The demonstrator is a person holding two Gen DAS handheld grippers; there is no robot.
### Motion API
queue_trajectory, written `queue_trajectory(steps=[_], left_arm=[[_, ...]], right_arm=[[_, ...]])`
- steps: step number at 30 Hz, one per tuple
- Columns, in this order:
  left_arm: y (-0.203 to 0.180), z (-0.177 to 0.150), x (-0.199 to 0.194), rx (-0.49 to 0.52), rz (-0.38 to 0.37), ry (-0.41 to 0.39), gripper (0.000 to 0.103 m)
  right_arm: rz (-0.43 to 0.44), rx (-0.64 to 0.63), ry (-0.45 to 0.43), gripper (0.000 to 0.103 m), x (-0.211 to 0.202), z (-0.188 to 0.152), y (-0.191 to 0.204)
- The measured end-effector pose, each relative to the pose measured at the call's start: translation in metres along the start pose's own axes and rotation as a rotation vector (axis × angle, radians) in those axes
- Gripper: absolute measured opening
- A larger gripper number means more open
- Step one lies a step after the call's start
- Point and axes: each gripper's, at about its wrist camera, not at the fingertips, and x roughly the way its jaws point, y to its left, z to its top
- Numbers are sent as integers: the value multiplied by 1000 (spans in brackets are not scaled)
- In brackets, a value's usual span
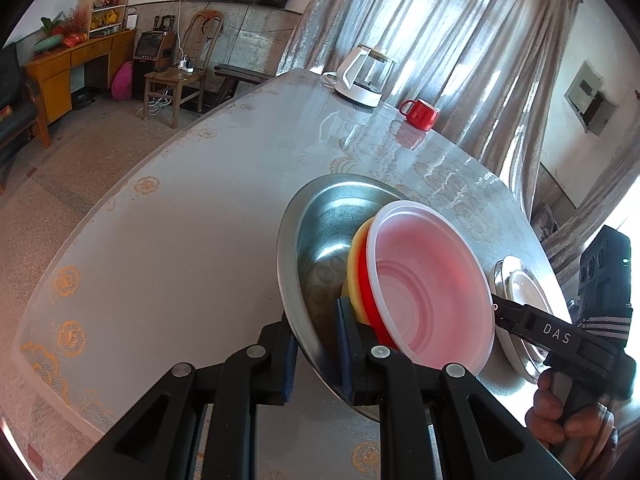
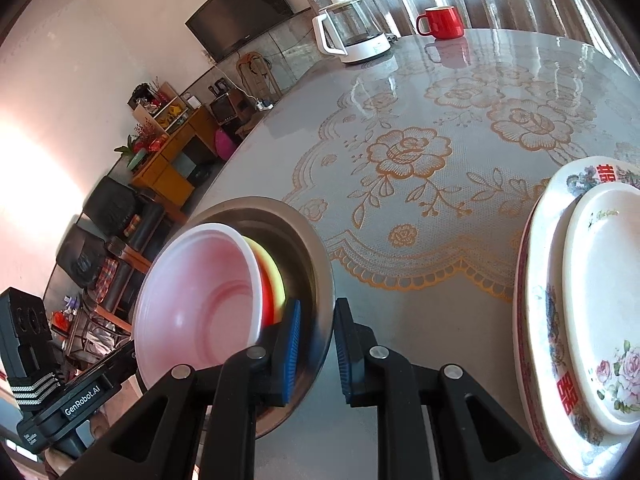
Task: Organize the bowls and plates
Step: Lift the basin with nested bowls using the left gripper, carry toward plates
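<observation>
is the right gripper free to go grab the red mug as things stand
Probably not yet. The right gripper is shut on the rim of the metal bowl, sharing its load with the left gripper. The red mug sits far across the table with open tabletop between.

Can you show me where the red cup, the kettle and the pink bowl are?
Red cup [image 2: 443, 22]: right wrist view, on its side wall.
Kettle [image 2: 352, 28]: right wrist view, on its glass body.
Pink bowl [image 1: 428, 276]: left wrist view, on its inside wall.
</observation>
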Motion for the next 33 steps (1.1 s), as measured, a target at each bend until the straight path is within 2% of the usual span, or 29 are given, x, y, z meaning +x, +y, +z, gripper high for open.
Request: queue_trajectory(steps=[18, 27, 33], left_arm=[[-46, 7, -8, 86, -84, -16, 17], [-93, 15, -5, 176, -148, -13, 18], [-131, 18, 6, 237, -211, 22, 18]], right_arm=[[-21, 28, -104, 17, -50, 0, -17], [-71, 67, -190, 17, -89, 4, -40], [-121, 120, -252, 17, -120, 3, -64]])
